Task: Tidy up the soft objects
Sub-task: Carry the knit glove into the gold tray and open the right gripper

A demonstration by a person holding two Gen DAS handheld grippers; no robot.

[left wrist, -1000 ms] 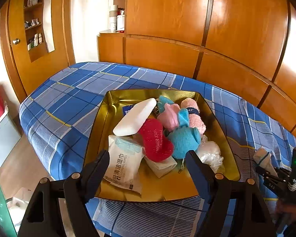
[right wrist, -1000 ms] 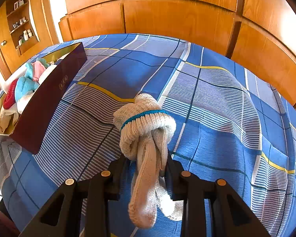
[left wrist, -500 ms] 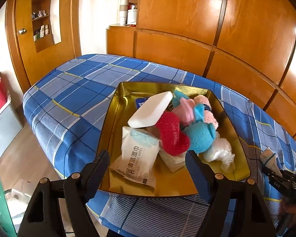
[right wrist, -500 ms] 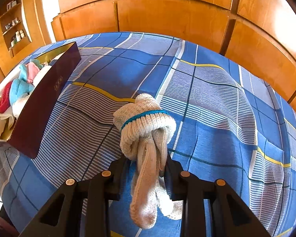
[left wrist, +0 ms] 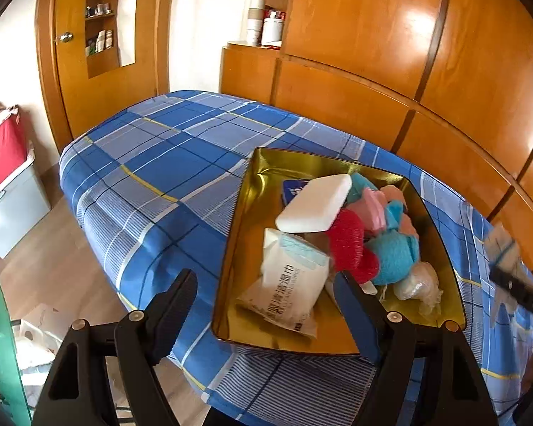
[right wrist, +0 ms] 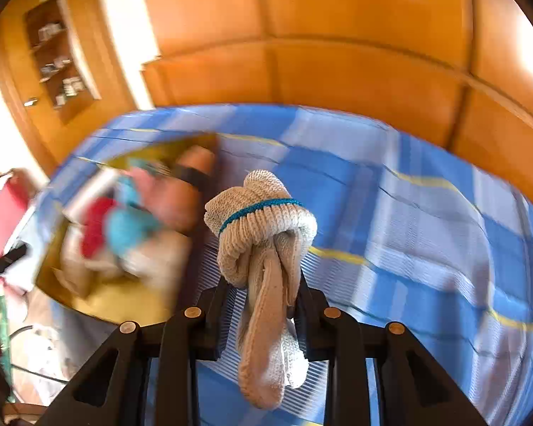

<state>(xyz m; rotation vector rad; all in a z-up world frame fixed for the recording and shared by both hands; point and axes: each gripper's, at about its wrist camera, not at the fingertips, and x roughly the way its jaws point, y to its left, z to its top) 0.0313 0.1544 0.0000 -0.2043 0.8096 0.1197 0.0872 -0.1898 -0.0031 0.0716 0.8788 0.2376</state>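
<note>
A: Change since the earlier frame: the right tool [right wrist: 263,284] has lifted off the bed [right wrist: 426,234] with its load, and the gold tray [right wrist: 124,305], formerly at the left edge of the right wrist view, now sits lower left of centre, motion-blurred. In the left wrist view the tray [left wrist: 263,191] has shifted from centre to the right half of the frame.

B: Tool states?

A: Right tool: jaws pressed together, pinching the knotted white knit glove [right wrist: 266,241] with a teal band. The knot stands above the fingertips; loose ends hang down between the arms. Left tool [left wrist: 266,305]: jaws spread wide, nothing between them, hovering over the tray's near edge.

B: Location of the soft objects?

A: In the tray on the blue plaid bed: a wet-wipes pack [left wrist: 291,280] nearest the left tool, a white pad [left wrist: 314,204] above it, a red cloth [left wrist: 351,245], teal cloth [left wrist: 394,255], pink cloth [left wrist: 371,206] and a clear bag [left wrist: 421,285] to the right. The glove and right tool appear blurred at the right edge of the left wrist view.
</note>
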